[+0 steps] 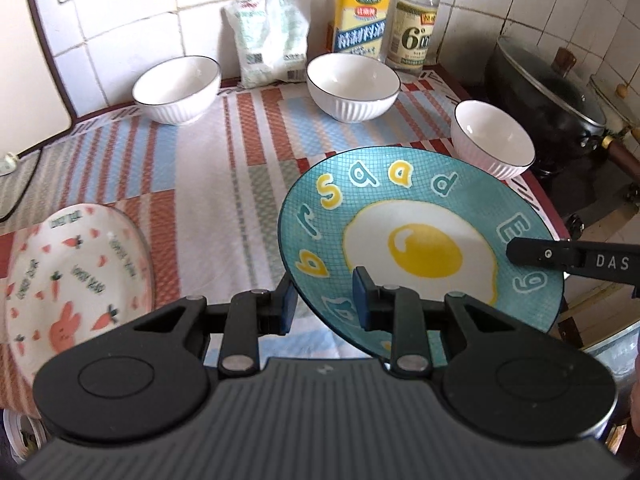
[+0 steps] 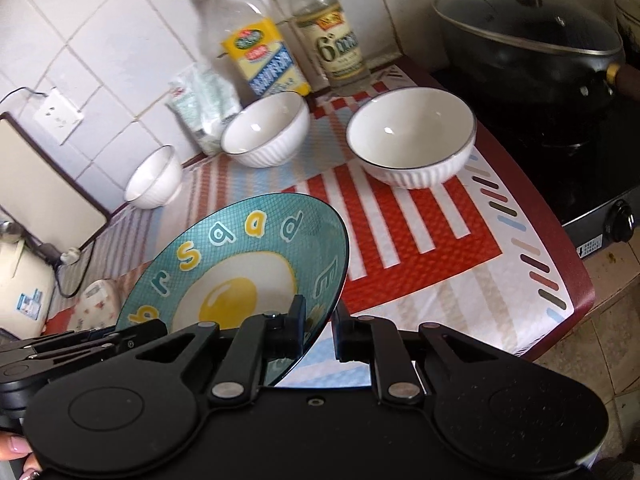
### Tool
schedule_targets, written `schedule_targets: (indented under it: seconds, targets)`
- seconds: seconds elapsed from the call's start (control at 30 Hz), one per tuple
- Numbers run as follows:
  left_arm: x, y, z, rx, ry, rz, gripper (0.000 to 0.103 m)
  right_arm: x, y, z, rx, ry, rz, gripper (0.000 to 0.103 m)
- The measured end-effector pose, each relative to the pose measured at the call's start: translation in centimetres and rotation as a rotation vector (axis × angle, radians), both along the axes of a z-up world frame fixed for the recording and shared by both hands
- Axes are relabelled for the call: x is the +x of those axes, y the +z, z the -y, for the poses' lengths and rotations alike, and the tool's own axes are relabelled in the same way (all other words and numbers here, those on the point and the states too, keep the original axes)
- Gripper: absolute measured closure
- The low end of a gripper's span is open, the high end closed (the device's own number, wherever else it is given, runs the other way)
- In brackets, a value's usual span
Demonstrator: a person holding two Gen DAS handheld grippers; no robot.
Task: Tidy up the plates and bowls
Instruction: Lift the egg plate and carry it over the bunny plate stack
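Note:
A teal plate with a fried-egg picture (image 1: 420,240) is held tilted above the striped mat; it also shows in the right wrist view (image 2: 240,272). My left gripper (image 1: 326,300) is shut on its near rim. My right gripper (image 2: 318,328) is shut on its right rim, and its finger (image 1: 560,258) shows over the plate's right edge. A white plate with rabbits and carrots (image 1: 76,280) lies on the mat at the left. Three white ribbed bowls stand at the back: left (image 1: 176,88), middle (image 1: 352,86), right (image 1: 494,138).
A salt bag (image 1: 272,36) and two bottles (image 1: 360,16) (image 1: 416,24) stand against the tiled wall. A black lidded pot (image 2: 532,48) sits on a stove to the right. A rice cooker (image 2: 20,280) stands far left. The counter edge (image 2: 576,280) drops off on the right.

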State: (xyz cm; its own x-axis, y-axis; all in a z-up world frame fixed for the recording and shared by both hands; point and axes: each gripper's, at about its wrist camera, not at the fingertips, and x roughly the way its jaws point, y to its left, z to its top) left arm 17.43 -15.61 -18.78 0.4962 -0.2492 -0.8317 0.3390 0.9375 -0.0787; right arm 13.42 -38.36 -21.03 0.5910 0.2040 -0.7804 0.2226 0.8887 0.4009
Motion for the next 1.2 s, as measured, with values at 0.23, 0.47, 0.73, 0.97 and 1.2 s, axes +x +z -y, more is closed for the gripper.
schedule_targets:
  seconds: [0.23,0.47,0.73,0.97,1.2]
  targets:
    - [-1.9,2.6,-3.1,-0.009,0.052,0.01,0.076,-1.2,3.1,-2.7,-0.006,0.021,0.01,0.085]
    - [-3.1,4.6,-6.6,-0.015,0.092,0.04,0.075,-1.5,5.3,-5.9,-0.006,0.072,0.025,0.085]
    - [-3.4,6.6,-11.0,-0.012,0.145,0.061,0.075,-0.9,7.3,-10.3,-0.028,0.131,0.045,0.084]
    - [-3.1,7.0,-15.7,-0.021,0.193,0.045,0.075,0.3,8.1,-14.4,-0.024,0.196,0.059,0.084]
    - [-2.0,6.0,-19.7,0.022,0.216,0.01,0.075,1.7,6.9,-18.8,-0.02,0.245,0.026,0.084]
